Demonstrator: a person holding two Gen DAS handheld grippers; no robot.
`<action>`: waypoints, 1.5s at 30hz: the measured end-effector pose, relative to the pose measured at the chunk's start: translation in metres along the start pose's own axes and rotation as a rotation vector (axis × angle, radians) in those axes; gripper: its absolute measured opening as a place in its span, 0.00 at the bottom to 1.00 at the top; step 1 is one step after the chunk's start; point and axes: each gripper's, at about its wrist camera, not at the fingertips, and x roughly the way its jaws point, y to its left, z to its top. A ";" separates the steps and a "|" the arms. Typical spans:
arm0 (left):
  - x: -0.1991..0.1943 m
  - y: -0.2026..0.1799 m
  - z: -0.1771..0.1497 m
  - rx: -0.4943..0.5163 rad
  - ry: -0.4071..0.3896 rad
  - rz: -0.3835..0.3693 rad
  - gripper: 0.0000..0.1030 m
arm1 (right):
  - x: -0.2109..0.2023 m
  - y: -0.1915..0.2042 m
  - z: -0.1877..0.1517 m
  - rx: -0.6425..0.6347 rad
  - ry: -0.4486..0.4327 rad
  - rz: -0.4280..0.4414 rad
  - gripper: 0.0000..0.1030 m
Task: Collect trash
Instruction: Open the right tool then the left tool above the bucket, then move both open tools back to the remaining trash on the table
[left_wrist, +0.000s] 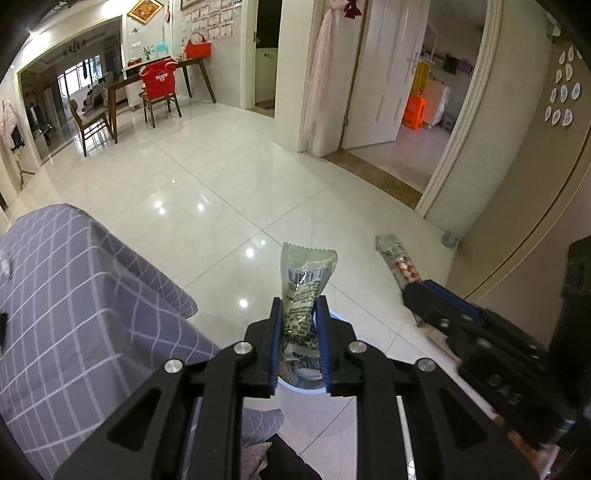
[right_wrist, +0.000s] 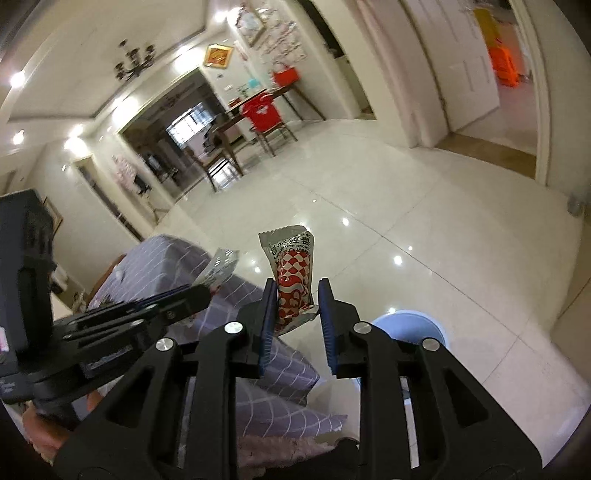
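Your right gripper (right_wrist: 297, 295) with jaws parted, red-and-white checked wrapper (right_wrist: 291, 284) leaning on its left pad, clear of the right, pale blue bin (right_wrist: 410, 326) below right, your left gripper (right_wrist: 192, 295) holding a silvery wrapper (right_wrist: 219, 267)

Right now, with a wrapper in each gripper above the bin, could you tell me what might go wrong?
1. The right gripper stands open; its red checkered wrapper touches only one pad and may fall beside the trash bin.
2. The green wrapper in the left gripper might snag the checked bedspread.

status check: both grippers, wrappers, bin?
Left gripper shut on green wrapper, above bin. Right gripper open, red wrapper loose between jaws. Bin path clear.
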 end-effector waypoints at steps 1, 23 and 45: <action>0.004 0.001 0.000 -0.001 0.006 0.002 0.17 | 0.008 -0.004 -0.002 0.013 -0.001 -0.022 0.65; 0.053 -0.031 0.008 0.042 0.082 -0.016 0.17 | -0.026 -0.044 -0.002 0.103 -0.096 -0.053 0.65; 0.021 -0.028 0.008 -0.007 0.041 0.010 0.68 | -0.053 -0.039 -0.004 0.139 -0.141 -0.068 0.69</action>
